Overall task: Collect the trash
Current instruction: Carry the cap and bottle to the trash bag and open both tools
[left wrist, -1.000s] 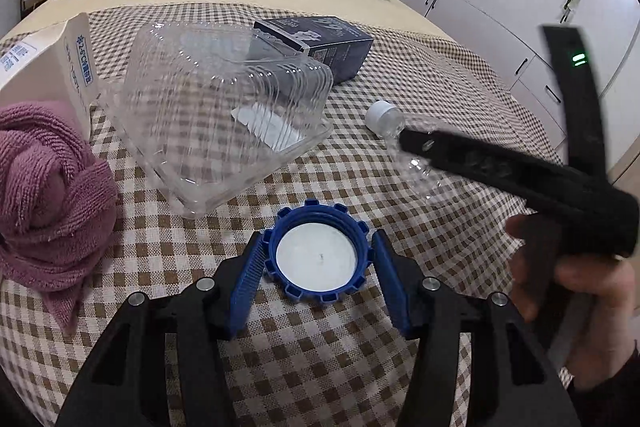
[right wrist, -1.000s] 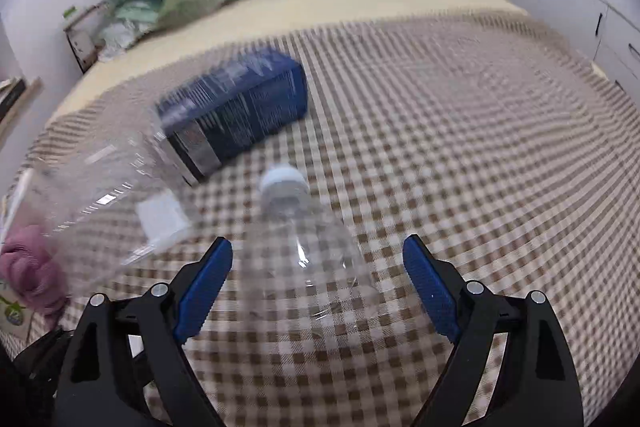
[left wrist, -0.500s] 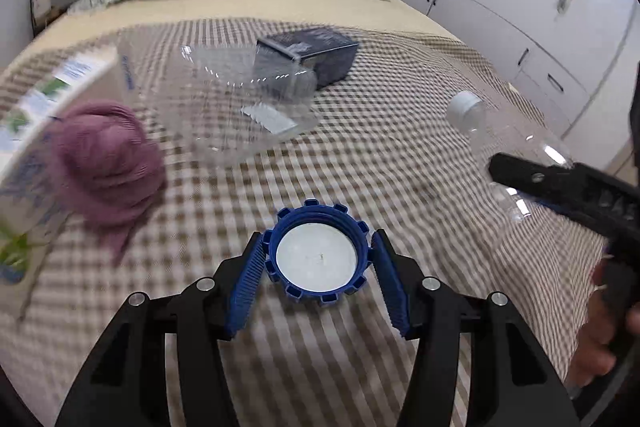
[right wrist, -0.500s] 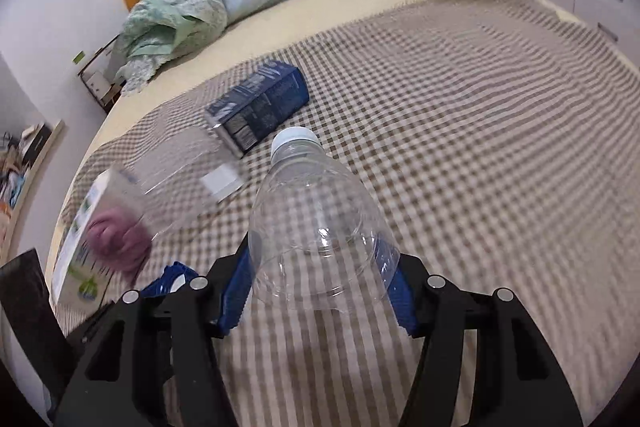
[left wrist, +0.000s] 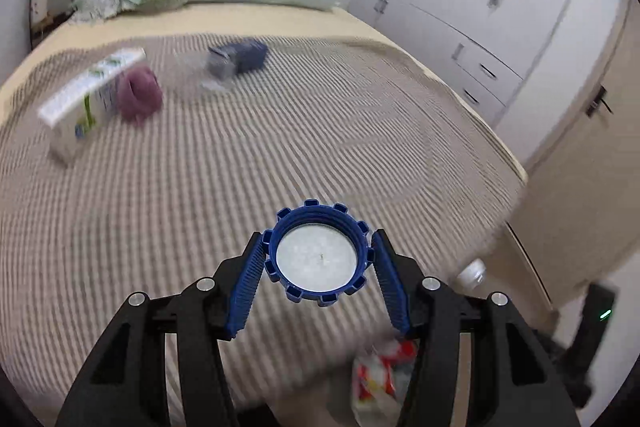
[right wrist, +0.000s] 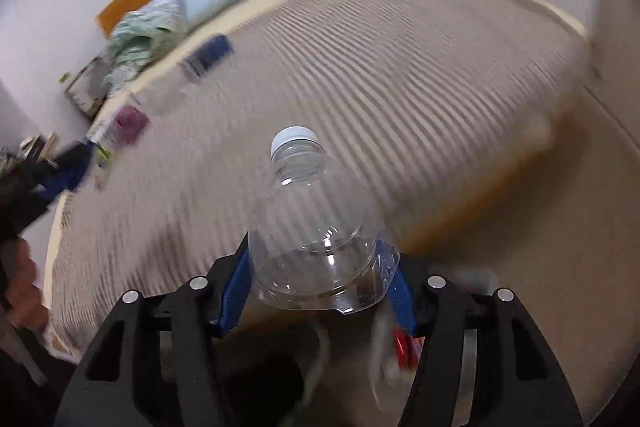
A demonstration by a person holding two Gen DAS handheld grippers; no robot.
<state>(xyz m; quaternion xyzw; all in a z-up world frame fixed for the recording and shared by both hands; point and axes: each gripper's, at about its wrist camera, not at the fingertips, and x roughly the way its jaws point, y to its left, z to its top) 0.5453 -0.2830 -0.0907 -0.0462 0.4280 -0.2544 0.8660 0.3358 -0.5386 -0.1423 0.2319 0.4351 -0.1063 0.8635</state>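
**Operator:** Report the held items and their position.

**Technician:** The blue cap (left wrist: pixel 319 254) sits clamped between the pads of the left gripper (left wrist: pixel 318 281), open side toward the camera. The clear bottle (right wrist: pixel 316 239) is gripped at its body by the right gripper (right wrist: pixel 320 287), white cap pointing away. Both items are off the bed (left wrist: pixel 240 163) and carried out past its foot edge.

**Operator:** What has changed?

**Technician:** A second ago the right gripper stood wide around the bottle lying on the checked cover; it has since closed on it and lifted it. The cap was already held. Both grippers have pulled back from mid-bed toward the foot edge, so the pick-up step appears complete for these two pieces and disposal is the likely next step.

**Operator:** Surroundings and obstructions?

**Technician:** Below the grippers lies a crumpled white-and-red wrapper or bag (left wrist: pixel 380 367), possibly the collection point; blur prevents confirmation. Left on the bed, toward its head end: a white carton (left wrist: pixel 86 103), a purple cloth (left wrist: pixel 140 95) just beside it, and a dark blue box (left wrist: pixel 238 59). A clear tray by the box is barely discernible. Nothing blocks the drop path.
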